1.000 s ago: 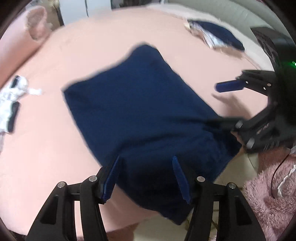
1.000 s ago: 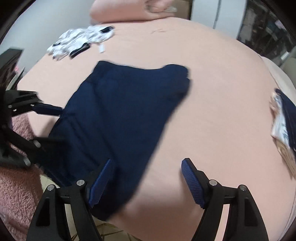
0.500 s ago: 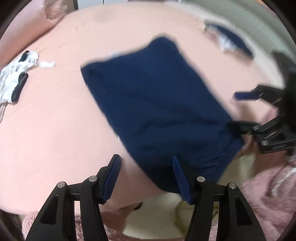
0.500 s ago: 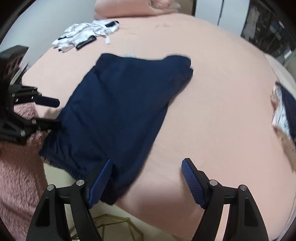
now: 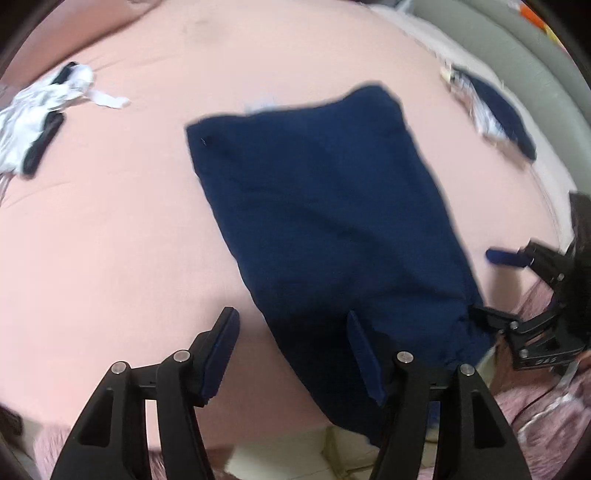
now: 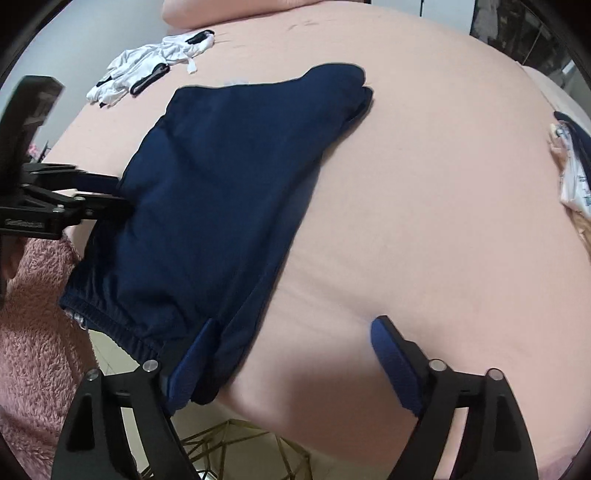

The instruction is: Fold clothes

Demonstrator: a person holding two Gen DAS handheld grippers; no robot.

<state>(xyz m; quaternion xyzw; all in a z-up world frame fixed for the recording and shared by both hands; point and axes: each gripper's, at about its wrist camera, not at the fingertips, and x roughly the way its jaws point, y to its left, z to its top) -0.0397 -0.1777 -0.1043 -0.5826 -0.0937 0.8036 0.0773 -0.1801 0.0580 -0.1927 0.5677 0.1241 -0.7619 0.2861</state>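
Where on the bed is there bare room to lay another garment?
Free: the pink sheet between the navy garment and the folded pile at the far side. A smaller patch lies between the garment and the white clothes. Crowded: the garment's near hem.

Bed: pink sheet [image 6: 424, 192] covers it.
Floor: pale tiles [image 5: 332, 454] below the bed's edge.
Wall: plain grey-white [image 6: 96, 33].
Headboard: grey, padded [image 5: 491, 48].

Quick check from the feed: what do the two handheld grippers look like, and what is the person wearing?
Both the left gripper and the right gripper have black angular frames with triangular cut-outs, silver pivot screws, and ribbed dark blue pads lining each finger. Small pale lettering, unreadable, marks the left one's frame in the right wrist view. A fuzzy pink sleeve is worn.
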